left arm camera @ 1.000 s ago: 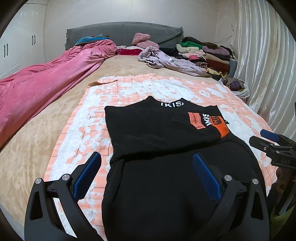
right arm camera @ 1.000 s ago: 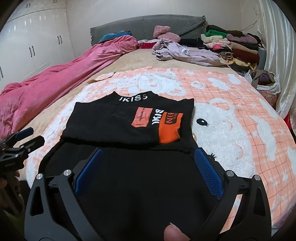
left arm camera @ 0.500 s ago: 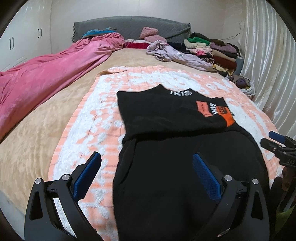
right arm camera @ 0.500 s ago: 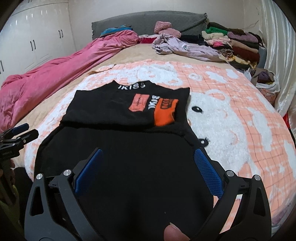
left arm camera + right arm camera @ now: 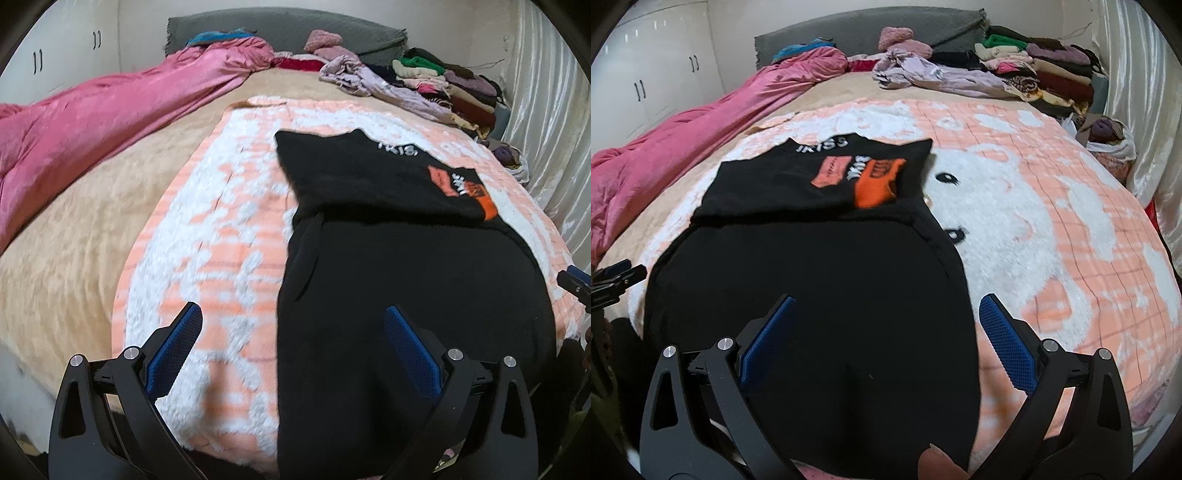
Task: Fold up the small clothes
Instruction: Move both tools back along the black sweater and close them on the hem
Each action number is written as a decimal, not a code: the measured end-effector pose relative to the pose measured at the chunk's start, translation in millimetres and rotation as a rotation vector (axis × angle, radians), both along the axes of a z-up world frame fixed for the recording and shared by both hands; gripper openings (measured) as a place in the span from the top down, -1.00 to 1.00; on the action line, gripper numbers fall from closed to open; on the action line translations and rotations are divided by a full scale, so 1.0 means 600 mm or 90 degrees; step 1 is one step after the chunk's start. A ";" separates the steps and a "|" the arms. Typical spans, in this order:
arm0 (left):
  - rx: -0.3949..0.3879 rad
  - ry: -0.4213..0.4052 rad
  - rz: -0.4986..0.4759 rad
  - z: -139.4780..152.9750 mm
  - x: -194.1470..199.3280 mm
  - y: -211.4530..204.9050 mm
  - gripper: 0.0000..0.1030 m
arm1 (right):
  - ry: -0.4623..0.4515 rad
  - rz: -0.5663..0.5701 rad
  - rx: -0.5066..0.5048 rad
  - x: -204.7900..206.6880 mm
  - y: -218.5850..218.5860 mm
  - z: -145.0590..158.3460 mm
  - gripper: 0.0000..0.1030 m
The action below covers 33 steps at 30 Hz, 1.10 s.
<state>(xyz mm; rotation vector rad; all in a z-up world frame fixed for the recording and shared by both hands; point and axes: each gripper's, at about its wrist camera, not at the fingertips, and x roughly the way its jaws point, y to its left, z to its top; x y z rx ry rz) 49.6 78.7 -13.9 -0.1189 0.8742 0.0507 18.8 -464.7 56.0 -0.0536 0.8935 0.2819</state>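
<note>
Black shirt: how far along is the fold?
Done: the black shirt lies on the blanket with its sides folded in, printed panel on top. In hand: nothing; left gripper and right gripper hover open over its near end. Left: lengthwise fold, then setting it by the stack.

White wardrobe (image 5: 653, 85), grey headboard (image 5: 868, 27), shiny curtain (image 5: 554, 140)

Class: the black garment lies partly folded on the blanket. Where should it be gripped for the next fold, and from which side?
Probably the black garment by its two near hem corners, from the bed's near edge: the printed top already lies folded at the far end, and both open grippers, left gripper and right gripper, face that way.
</note>
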 end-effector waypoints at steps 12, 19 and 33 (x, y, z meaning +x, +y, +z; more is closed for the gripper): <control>-0.046 0.044 0.000 -0.056 -0.035 0.011 -0.91 | 0.059 -0.025 -0.006 -0.043 -0.060 -0.050 -0.81; -0.053 0.062 -0.015 -0.077 -0.055 0.003 -0.91 | 0.097 -0.044 0.017 -0.062 -0.096 -0.078 -0.81; -0.095 0.061 -0.029 -0.083 -0.090 0.000 -0.63 | 0.128 -0.017 0.046 -0.070 -0.093 -0.095 0.29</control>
